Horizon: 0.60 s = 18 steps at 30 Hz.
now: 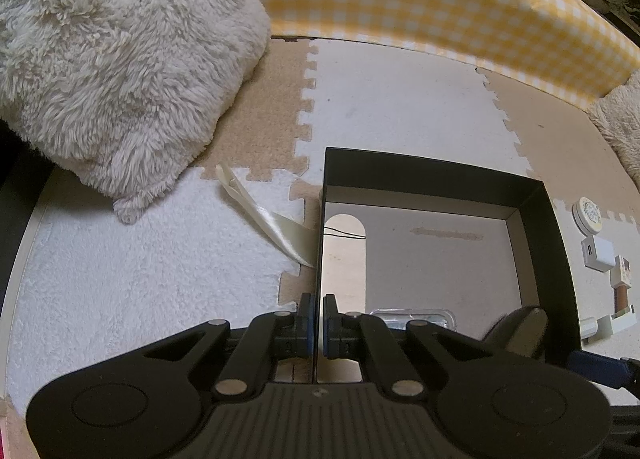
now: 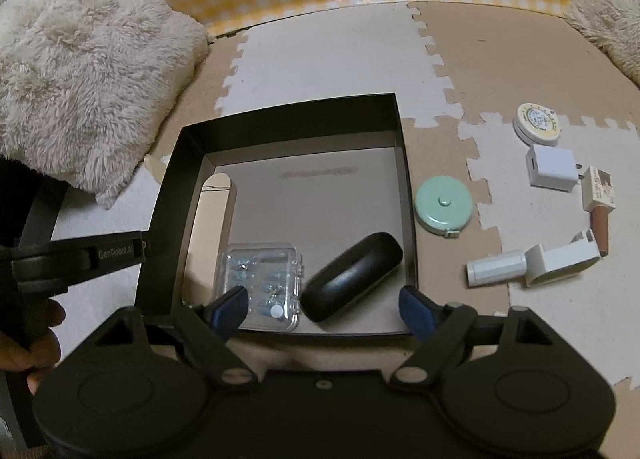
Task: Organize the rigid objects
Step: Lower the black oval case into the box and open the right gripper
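**A:** Where are we?

**B:** My left gripper (image 1: pixel 318 325) is pinched shut on the left wall of the black box (image 2: pixel 280 115), steadying it. The clear case (image 2: pixel 260 283) and black glasses case (image 2: pixel 352 275) lie inside, near the front.

**A:** And the right?

**B:** Right gripper (image 2: pixel 324 309) hovers over the front edge, jaws wide, holding nothing. I judge the mint tape measure (image 2: pixel 443 203), just beside the box's right wall, comes next: I'd swing right, straddle it squarely, close gently.
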Tool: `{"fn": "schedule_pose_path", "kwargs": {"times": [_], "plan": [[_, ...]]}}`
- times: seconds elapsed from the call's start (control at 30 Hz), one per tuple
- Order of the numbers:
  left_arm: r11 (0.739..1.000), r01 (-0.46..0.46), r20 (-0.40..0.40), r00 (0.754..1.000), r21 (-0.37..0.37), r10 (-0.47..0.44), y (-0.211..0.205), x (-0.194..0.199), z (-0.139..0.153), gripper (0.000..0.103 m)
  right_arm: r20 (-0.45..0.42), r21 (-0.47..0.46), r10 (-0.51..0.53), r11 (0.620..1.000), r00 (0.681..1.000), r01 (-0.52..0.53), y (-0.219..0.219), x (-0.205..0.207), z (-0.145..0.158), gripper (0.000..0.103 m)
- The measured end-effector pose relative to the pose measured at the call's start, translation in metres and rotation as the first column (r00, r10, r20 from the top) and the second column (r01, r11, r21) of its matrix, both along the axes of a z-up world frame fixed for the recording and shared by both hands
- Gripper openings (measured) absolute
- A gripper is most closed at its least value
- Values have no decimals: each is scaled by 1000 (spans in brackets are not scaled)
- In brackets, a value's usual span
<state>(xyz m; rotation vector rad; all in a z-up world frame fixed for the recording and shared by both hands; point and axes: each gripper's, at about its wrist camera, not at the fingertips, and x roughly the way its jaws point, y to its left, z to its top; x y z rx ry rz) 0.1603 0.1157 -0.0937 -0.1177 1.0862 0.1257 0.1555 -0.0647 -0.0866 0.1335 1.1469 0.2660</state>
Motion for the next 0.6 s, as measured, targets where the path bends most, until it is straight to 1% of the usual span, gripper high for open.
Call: {"fn": "schedule_pose_path", "kwargs": {"times": [0.37,0.53,0.6], "plan": [[1000,0,1,1000,-1,0,0,-1,0,4,-3,3,4,1000,1000,-4,0,-2,0,85],[1000,0,1,1000,-1,0,0,-1,0,4,25,23,22,999,999,-23,0,-3,8,85],[1000,0,1,1000,-1,0,0,-1,0,4,38,43,36,998,999,-37,-2,-2,13,83]]}}
